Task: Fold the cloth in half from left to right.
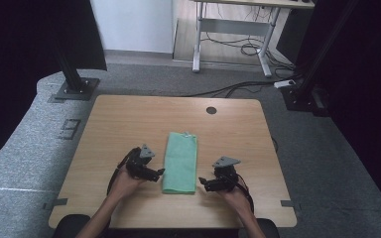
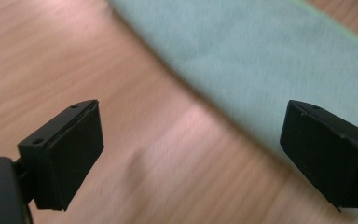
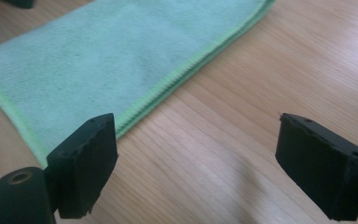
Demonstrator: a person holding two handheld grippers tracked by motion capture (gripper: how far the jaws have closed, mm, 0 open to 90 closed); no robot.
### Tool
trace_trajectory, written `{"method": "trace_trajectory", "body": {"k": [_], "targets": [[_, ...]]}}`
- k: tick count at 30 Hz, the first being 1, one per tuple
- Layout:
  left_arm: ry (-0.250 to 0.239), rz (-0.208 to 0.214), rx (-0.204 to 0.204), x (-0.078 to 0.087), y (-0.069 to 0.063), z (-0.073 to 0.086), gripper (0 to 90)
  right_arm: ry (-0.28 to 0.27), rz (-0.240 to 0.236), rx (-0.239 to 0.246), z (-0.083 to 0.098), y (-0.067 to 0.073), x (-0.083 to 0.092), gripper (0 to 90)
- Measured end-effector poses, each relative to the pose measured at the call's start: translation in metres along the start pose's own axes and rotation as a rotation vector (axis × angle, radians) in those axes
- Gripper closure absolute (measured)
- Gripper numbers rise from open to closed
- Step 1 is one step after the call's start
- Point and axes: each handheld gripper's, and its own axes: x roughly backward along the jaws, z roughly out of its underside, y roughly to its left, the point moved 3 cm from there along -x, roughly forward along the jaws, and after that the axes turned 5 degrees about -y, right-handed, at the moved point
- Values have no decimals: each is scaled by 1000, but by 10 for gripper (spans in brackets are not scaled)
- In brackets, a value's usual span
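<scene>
Between my two claws: one folded green cloth (image 1: 180, 162), flat on the wooden table (image 1: 129, 119). Left claw (image 1: 155, 173), spread, nothing gripped, just beside the cloth's near left edge. Right claw (image 1: 204, 182), spread, nothing gripped, just off its right edge.

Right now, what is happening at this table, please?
A person sits at a wooden table with a hand-held gripper in each hand. A green cloth, folded into a long narrow strip, lies flat between them. The left hand-held gripper is beside the cloth's left edge and the right hand-held gripper beside its right edge. Both have open jaws with nothing between them, so the cloth is not held.
</scene>
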Motion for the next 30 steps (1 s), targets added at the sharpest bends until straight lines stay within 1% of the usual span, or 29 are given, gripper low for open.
{"method": "trace_trajectory", "body": {"k": [3,6,10,13,15,19,21,22,27,30], "targets": [[3,-7,18,7,1,11,35,9,20,-8,2,-5,1,47],[12,-26,9,11,1,20,11,18,32,-5,6,-10,2,0],[18,-37,13,14,2,31,0,26,45,0,10,-15,2,0],[16,-33,35,14,5,38,0,36,49,-7,14,-19,0,0],[15,-32,46,14,7,40,0,44,53,-6,17,-21,-1,0],[16,-27,56,10,9,44,0,48,57,-12,21,-23,-3,0],[25,-28,50,9,9,45,0,49,57,-11,23,-24,-3,0],[22,-21,56,8,9,45,0,49,57,-14,23,-24,-4,0],[22,-15,57,7,9,45,0,58,49,-16,27,-25,-5,0],[30,0,72,7,10,45,0,52,47,-26,28,-25,-6,0]]}}
